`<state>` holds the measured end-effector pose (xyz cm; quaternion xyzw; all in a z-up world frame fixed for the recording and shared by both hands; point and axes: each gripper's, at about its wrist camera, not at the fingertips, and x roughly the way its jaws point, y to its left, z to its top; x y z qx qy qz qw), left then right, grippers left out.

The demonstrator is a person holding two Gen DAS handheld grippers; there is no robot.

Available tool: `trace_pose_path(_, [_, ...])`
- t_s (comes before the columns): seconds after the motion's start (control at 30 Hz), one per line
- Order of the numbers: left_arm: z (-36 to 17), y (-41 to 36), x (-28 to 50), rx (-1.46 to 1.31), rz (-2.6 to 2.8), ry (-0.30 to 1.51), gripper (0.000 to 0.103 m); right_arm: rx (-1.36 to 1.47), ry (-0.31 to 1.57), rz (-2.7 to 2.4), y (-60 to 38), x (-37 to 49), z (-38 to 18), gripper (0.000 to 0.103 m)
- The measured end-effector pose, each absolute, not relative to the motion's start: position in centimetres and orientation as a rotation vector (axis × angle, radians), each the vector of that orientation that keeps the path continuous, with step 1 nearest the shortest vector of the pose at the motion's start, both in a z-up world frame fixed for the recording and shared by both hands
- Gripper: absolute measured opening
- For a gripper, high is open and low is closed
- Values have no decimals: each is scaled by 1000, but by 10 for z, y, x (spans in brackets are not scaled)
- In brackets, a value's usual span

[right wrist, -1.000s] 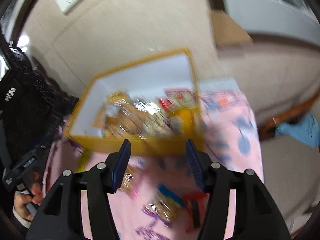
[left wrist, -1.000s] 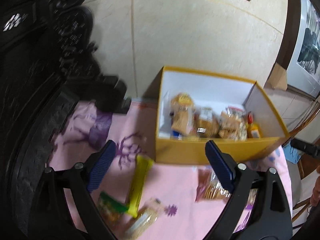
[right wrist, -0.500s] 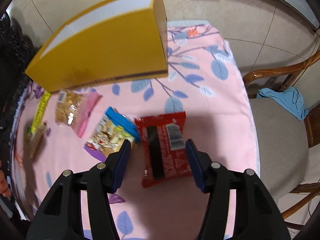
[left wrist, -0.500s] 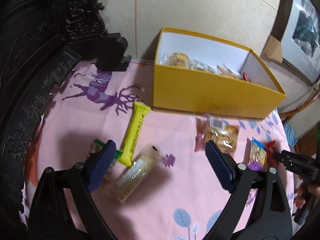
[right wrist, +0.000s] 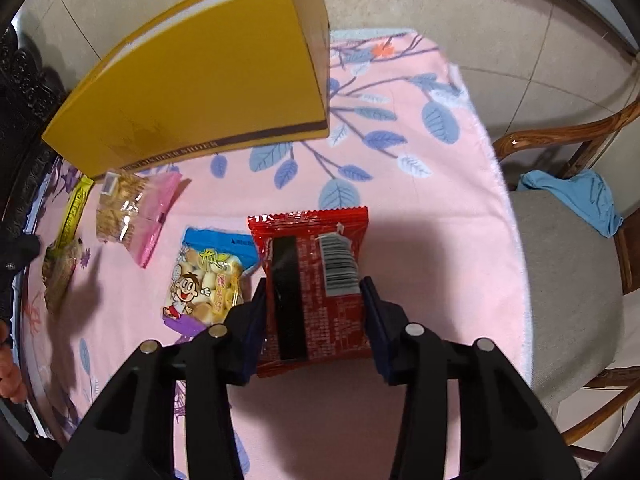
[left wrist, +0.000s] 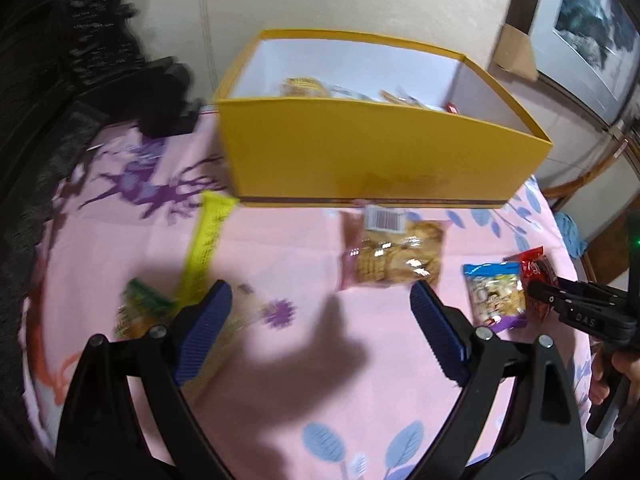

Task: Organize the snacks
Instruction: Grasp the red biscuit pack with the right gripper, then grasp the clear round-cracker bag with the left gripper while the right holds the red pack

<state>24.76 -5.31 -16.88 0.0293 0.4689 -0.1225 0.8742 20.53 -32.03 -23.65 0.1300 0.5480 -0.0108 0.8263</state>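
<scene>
The right gripper [right wrist: 314,312] is straddling the red packet [right wrist: 316,276], jaws open on either flank, perhaps touching; glossy crinkled foil, flat, long axis running away from the gripper toward the yellow box [right wrist: 208,80]. The left gripper [left wrist: 320,332] is hanging wide open, empty, over the pink tabletop [left wrist: 280,240], the clear biscuit bag [left wrist: 394,256] lying just ahead.

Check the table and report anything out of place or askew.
Five snack packs lie loose on the pink cloth outside the yellow box: red packet between the right gripper's open fingers, cartoon biscuit bag, cracker pack, yellow bar lying slanted, green-ended pack. Nothing spilled or torn.
</scene>
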Motion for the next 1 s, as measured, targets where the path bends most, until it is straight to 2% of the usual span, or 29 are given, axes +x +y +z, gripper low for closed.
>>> trace_pose_path(0.33, [-212, -121, 288, 118, -370, 1037, 92, 414, 1130, -22, -328, 192, -218, 45])
trace_pose_path(0.83, [-244, -131, 307, 130, -343, 1058, 92, 446, 1092, 10, -320, 193, -201, 45])
trace_pose_path(0.9, [-246, -133, 305, 150, -338, 1037, 91, 450, 1085, 9, -321, 192, -198, 45])
trace_pose_path(1.0, [-244, -130, 302, 137, -338, 1023, 80, 444, 1074, 12, -321, 193, -193, 45])
